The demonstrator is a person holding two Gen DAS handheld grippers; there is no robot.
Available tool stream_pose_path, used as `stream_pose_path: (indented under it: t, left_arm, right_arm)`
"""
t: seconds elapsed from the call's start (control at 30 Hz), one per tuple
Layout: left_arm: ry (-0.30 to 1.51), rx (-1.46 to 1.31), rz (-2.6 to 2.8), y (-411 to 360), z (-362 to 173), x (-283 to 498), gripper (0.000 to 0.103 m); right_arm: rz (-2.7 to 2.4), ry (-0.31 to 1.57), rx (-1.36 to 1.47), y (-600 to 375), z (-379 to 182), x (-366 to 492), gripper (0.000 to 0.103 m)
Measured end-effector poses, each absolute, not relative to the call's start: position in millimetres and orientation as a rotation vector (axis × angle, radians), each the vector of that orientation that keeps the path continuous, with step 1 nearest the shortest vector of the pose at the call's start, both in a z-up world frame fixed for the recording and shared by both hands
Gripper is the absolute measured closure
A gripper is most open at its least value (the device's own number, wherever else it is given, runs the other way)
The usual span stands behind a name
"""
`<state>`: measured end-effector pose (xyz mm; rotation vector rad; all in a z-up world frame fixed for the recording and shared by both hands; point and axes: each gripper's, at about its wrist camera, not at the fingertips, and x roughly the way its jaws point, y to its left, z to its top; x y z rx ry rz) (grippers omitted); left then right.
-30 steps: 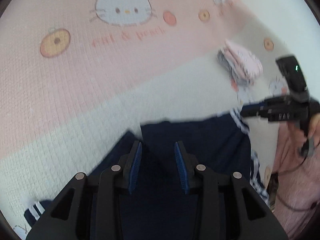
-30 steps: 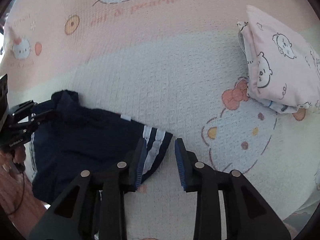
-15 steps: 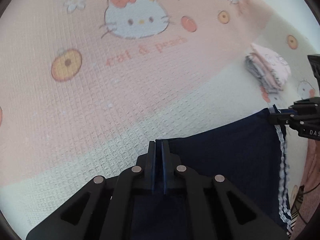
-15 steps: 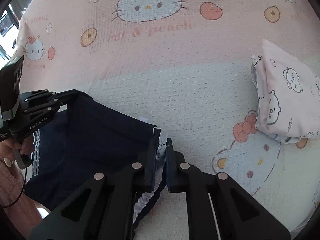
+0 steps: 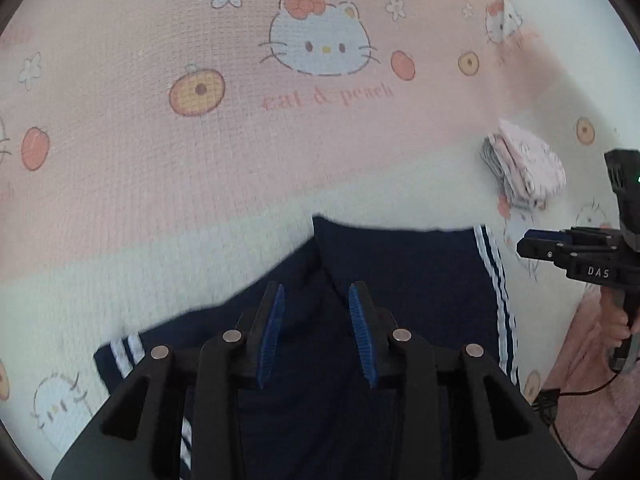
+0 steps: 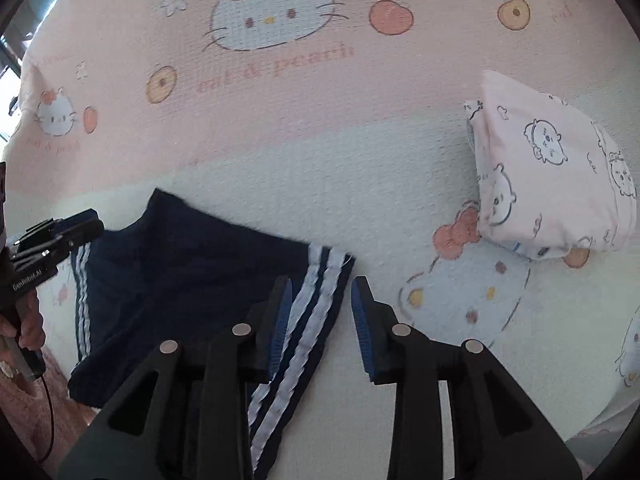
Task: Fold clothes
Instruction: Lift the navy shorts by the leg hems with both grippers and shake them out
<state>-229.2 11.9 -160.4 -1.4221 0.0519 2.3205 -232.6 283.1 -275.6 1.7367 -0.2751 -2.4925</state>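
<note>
The navy shorts [image 5: 404,280] with white side stripes lie flat on the pink and cream cartoon-cat bedspread [image 5: 200,168], at its near edge. The left gripper [image 5: 317,320] hangs over the middle of the shorts with its jaws apart; they have just been opening, and nothing is pinched between the blue pads, though dark cloth shows below the gap. The right gripper [image 6: 322,312] hangs over the right, striped edge of the shorts [image 6: 192,272], its jaws likewise apart after just opening, with the stripes and bare bedspread [image 6: 360,168] seen through the gap and no cloth gripped. A folded pink garment [image 6: 552,176] printed with small cartoon figures rests on the bedspread to the far right, well apart from the shorts. A hand [image 6: 30,320] holds the left gripper's handle.
</note>
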Motion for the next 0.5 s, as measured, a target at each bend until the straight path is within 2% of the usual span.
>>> stream_pose_path:
  t: [0.13,0.17,0.37,0.47,0.5]
  left_arm:
    - [-0.394,-1.471,2.367,-50,-163,-173,0.067]
    - [-0.441,-1.500,2.392,-63,-167,-159,0.067]
    - [-0.346,-1.654,2.412,-87,-193,-87,0.067]
    - [-0.176,-1.748,2.432,-83,-207,-70,0.067]
    - [-0.128,-1.782,2.431,-82,-212,-68,0.067]
  right_arm:
    - [-2.390,-0.373,1.737,241,-278,-179,0.072]
    - [-2.378,-0.374,1.739,228,-279,-160,0.072]
    - [-2.275,-0.251,1.770,188,-311,-98,0.072]
    - [-2.338,-0.082,1.840,176,-330,-100,0.072]
    - [-2.343,-0.104,1.854,179,-331,-102,0.072]
